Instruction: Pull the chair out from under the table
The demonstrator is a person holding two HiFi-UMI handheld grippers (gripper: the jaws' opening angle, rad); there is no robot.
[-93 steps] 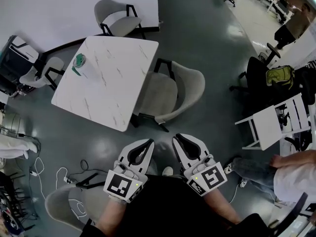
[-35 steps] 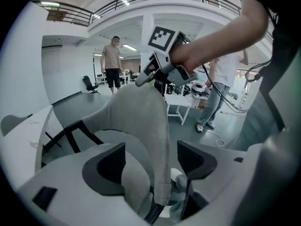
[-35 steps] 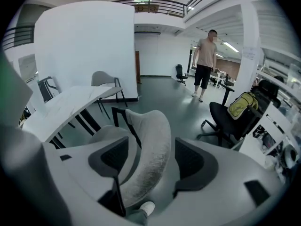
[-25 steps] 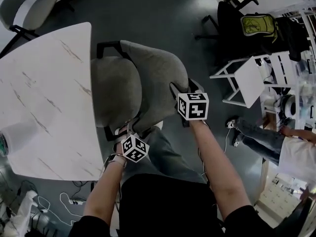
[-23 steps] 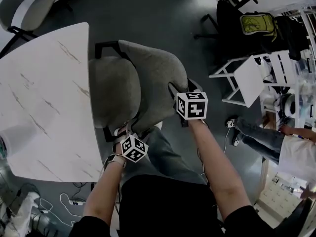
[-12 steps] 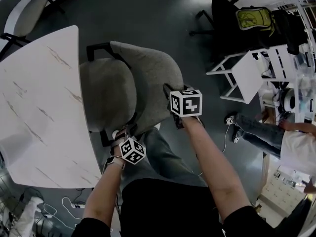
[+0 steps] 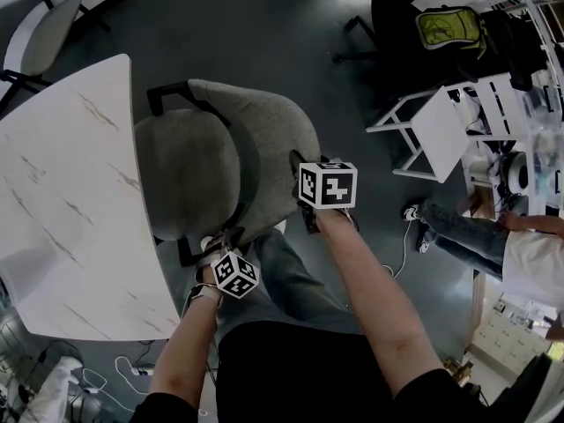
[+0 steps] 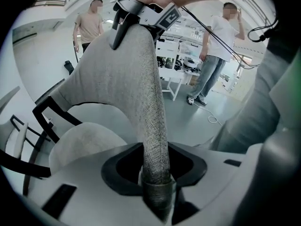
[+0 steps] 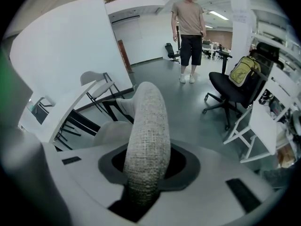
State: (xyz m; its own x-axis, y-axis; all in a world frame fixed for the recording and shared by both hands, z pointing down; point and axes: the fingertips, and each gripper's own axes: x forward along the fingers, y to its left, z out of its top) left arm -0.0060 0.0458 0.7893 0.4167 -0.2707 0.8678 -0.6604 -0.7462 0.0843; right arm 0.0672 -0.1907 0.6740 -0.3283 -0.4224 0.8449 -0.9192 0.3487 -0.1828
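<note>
The chair (image 7: 264,144) stands at the right edge of the white, marble-veined table (image 7: 62,236) in the head view, its seat front slipping just under that edge and its back turned toward the person; it is upholstered in coarse grey woven fabric, with a rounded, paler seat cushion and a curved shell backrest that wraps round the seat on both sides; black frame pieces show at the far and near corners of the seat; the floor beneath is dark and glossy.

The left gripper (image 7: 218,239) sits at the near end of the backrest's rim; in the left gripper view its jaws have just been closing and now pinch the thick fabric edge of the chair (image 8: 141,79), which rises from the left gripper (image 8: 157,189) in a tall arc toward the right gripper (image 8: 141,13) at the top.

The right gripper (image 7: 301,173) holds the crest of the backrest further round; in the right gripper view its jaws have likewise just been closing and clamp the rounded woven rim of the chair (image 9: 148,131), the right gripper (image 9: 141,194) squeezing it from both sides; the table (image 9: 51,112) lies beyond at the left.
</note>
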